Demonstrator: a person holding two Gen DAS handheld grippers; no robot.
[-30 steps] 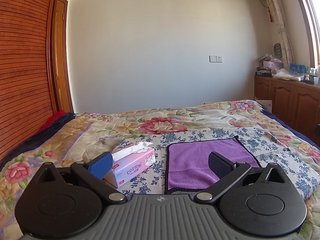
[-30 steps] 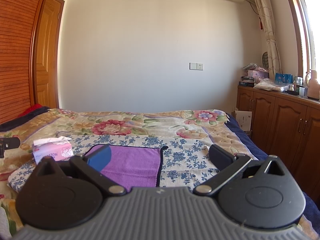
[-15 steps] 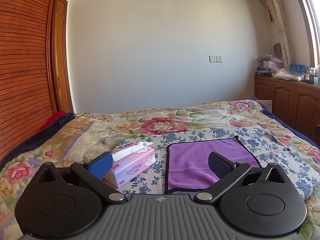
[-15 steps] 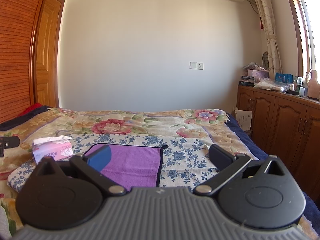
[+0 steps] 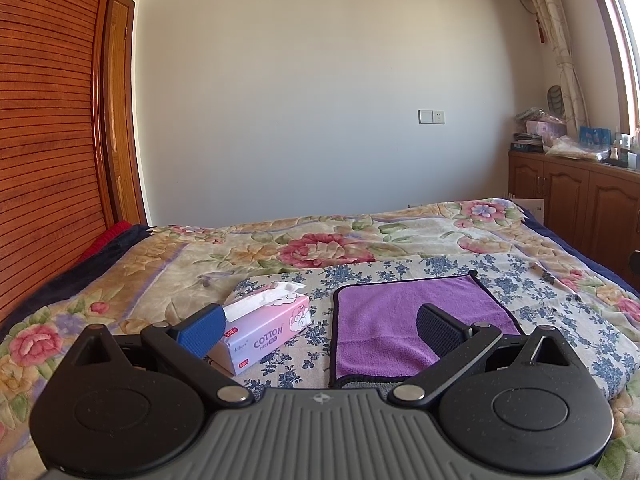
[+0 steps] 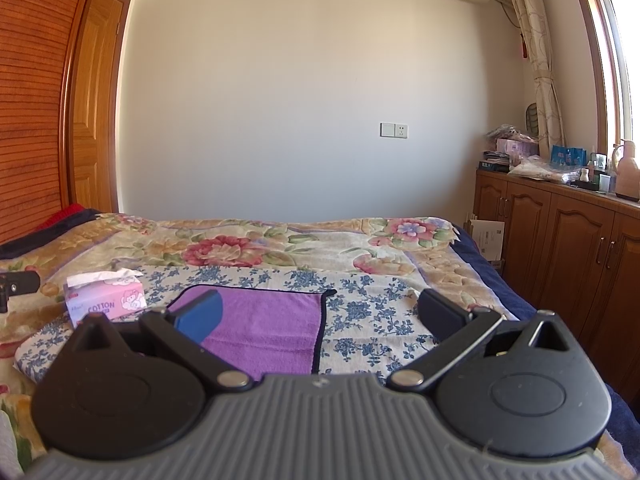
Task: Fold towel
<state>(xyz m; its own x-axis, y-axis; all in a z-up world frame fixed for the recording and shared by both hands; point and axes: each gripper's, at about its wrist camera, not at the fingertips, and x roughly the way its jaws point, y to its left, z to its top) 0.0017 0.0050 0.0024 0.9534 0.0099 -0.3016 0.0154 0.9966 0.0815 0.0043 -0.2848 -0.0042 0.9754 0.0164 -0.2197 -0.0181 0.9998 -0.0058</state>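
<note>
A purple towel (image 5: 408, 320) lies flat on the bed (image 5: 360, 236) at lower centre, beside a tissue box (image 5: 266, 326), while the left claw (image 5: 320, 322) and right claw (image 6: 318, 312) hover above it, both spread wide, seemingly ready to grasp its edges.

home bedroom — floral bed (image 5: 320, 236) | wooden cabinets (image 6: 560, 240) | curtain (image 6: 540, 80)

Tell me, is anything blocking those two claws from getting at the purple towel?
Nothing visible does. The towel lies flat on the bed, just ahead of the open left gripper and open right gripper. The tissue box sits beside the towel's left edge, apart from it.
</note>
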